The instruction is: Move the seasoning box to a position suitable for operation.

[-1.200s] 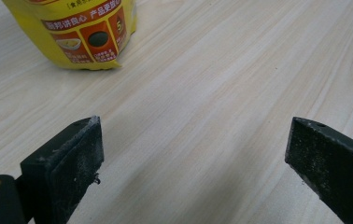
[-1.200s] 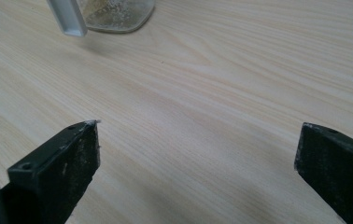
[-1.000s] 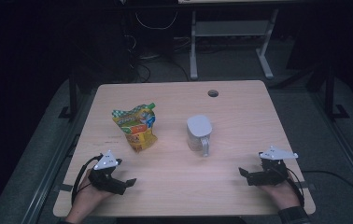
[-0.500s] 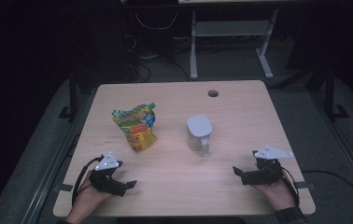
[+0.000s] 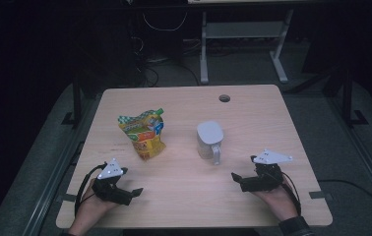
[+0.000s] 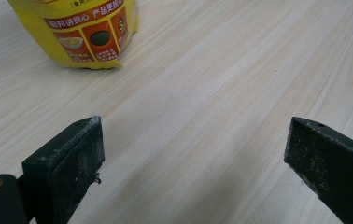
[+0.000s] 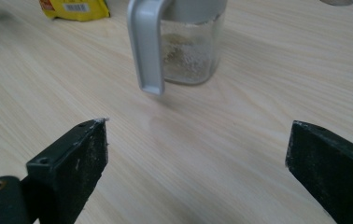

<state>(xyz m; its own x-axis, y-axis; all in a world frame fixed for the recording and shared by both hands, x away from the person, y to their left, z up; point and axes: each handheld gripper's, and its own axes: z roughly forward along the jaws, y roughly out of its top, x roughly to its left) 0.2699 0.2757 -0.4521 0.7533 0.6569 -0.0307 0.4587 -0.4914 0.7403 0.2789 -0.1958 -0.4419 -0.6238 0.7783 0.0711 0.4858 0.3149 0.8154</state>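
The left gripper (image 5: 136, 192) is sitting near the front left corner of the pale wooden table (image 5: 253, 118), its two black fingers (image 6: 74, 158) standing wide apart and holding nothing, with bare wood showing between them. The right gripper (image 5: 236, 180) is sitting near the front right corner, its two black fingers (image 7: 79, 156) likewise spread wide and gripping nothing. One hand (image 5: 93, 206) is holding the left gripper and one hand (image 5: 275, 196) the right, both coming in over the near edge. Ahead of the left gripper, well apart from it, one yellow printed snack pouch with a green top (image 5: 143, 133) is lying on the table. Ahead of the right gripper, one clear glass jar with a grey lid and grey handle (image 5: 208, 141) is standing upright, its handle pointing toward the near edge. The pouch and the jar are lying apart from each other, with open wood between them. The strip of table between the two grippers is offering open room, and one round cable hole (image 5: 224, 98) is sitting near the far edge.
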